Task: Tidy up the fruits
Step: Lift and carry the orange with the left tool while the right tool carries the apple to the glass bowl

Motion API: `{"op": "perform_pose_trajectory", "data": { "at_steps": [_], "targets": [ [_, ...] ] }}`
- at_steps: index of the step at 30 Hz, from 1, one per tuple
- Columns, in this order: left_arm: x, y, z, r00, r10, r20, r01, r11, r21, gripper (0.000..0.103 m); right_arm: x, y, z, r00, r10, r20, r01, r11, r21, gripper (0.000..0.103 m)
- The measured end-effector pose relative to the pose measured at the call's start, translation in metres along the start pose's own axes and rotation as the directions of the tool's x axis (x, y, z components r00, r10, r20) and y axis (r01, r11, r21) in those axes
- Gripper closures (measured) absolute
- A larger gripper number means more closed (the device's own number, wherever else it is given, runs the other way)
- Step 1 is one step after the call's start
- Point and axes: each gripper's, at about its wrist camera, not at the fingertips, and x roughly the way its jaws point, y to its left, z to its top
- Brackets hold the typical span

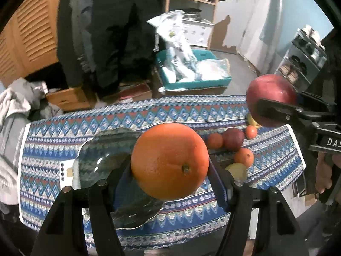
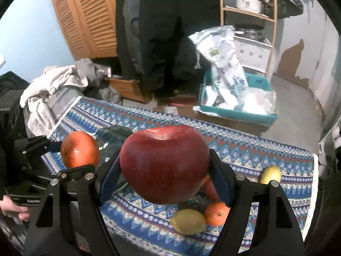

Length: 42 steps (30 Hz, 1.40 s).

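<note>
1. Orange is clamped between the left gripper fingers, held above the glass dish, which lies below-left on the patterned surface; loose fruit is seen right.
2. Apple is gripped by the right gripper fingers, farther from the dish; cluttered room behind.

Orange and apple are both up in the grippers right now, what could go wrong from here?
1. The orange is round and pinched only at its sides by the left gripper; it might slip out above the glass dish.
2. The apple in the right gripper hangs over loose fruit, such as a lemon, and could knock it if dropped.
3. The two grippers sit close and may bump.
</note>
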Motion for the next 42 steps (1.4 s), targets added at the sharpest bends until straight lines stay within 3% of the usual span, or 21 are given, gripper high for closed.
{"op": "perform_pose_trajectory", "data": {
  "at_steps": [15, 26, 42],
  "targets": [
    [0.006, 0.076, -0.031, 0.997, 0.066, -0.034, -0.07, 0.99, -0.127, 0.034, 0.059, 0.058, 0.015, 0.99, 0.097, -0.101, -0.1, 0.995, -0.024, 0.026],
    [0.034, 0.118, -0.055, 0.989, 0.071, -0.129, -0.097, 0.972, -0.214, 0.034, 0.096, 0.085, 0.016, 0.978, 0.133, -0.161, -0.139, 0.99, -0.031, 0.026],
    [0.097, 0.135, -0.095, 0.95, 0.059, -0.308, -0.137, 0.961, -0.239, 0.034, 0.138, 0.108, -0.001, 0.953, 0.164, -0.255, -0.181, 0.983, -0.044, 0.026]
  ]
}}
